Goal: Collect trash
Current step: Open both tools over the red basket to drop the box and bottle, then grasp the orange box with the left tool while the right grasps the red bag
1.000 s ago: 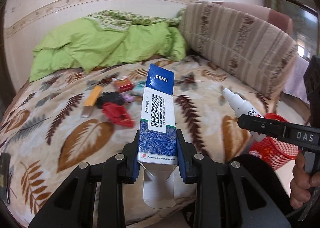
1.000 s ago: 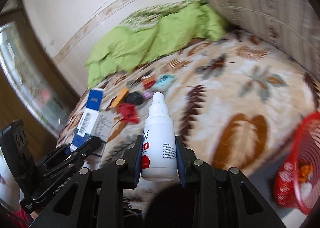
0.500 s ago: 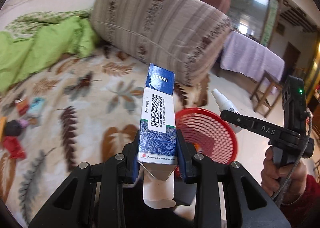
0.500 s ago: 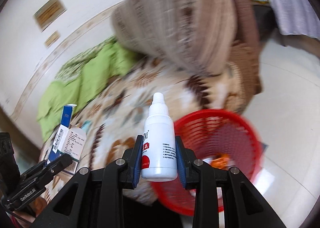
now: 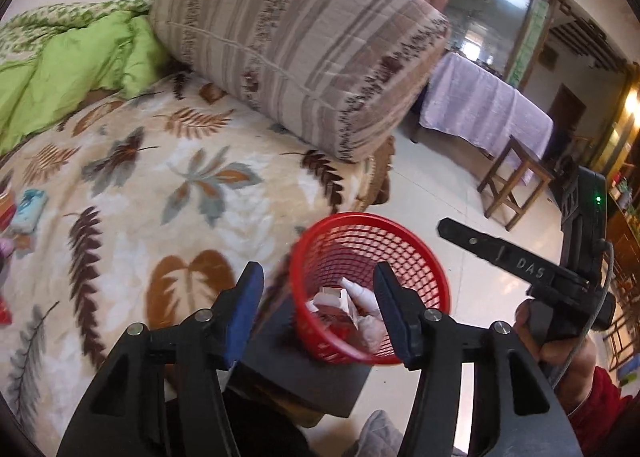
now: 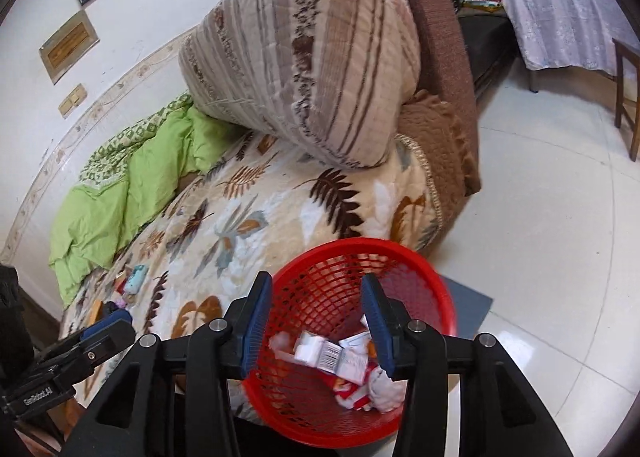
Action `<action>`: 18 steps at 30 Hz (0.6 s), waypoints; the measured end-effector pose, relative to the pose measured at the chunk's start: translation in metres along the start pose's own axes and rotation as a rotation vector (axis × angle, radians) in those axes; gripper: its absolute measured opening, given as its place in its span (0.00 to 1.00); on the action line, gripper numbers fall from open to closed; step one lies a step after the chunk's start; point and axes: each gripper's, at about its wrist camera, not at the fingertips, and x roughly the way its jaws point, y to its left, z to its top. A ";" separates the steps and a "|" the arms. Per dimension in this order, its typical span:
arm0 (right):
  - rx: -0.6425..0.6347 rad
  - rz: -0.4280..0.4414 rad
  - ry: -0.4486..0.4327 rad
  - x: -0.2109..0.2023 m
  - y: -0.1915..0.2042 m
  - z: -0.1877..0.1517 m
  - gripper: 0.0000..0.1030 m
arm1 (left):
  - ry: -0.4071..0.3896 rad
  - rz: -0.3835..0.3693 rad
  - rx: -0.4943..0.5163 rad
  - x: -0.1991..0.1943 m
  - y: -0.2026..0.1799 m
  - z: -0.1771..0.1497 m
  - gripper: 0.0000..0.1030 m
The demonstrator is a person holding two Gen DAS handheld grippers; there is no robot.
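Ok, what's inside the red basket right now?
The red basket holds a barcoded white carton, a white bottle, red-and-white wrappers and crumpled white tissue. Anything beneath that pile is covered.

A striped cushion (image 5: 296, 49) lies beyond the gripper, green quilt (image 5: 68, 73) far left, draped table (image 5: 484, 109) and stool (image 5: 516, 181) far right.
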 end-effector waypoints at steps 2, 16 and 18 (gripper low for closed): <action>-0.016 0.031 0.016 0.005 0.013 -0.003 0.47 | -0.013 0.053 -0.016 -0.014 0.019 -0.008 0.55; -0.295 0.271 0.218 0.059 0.164 -0.049 0.47 | -0.081 0.310 -0.168 -0.108 0.145 -0.070 0.59; -0.347 0.308 0.243 0.067 0.192 -0.057 0.49 | -0.103 0.370 -0.211 -0.122 0.172 -0.079 0.59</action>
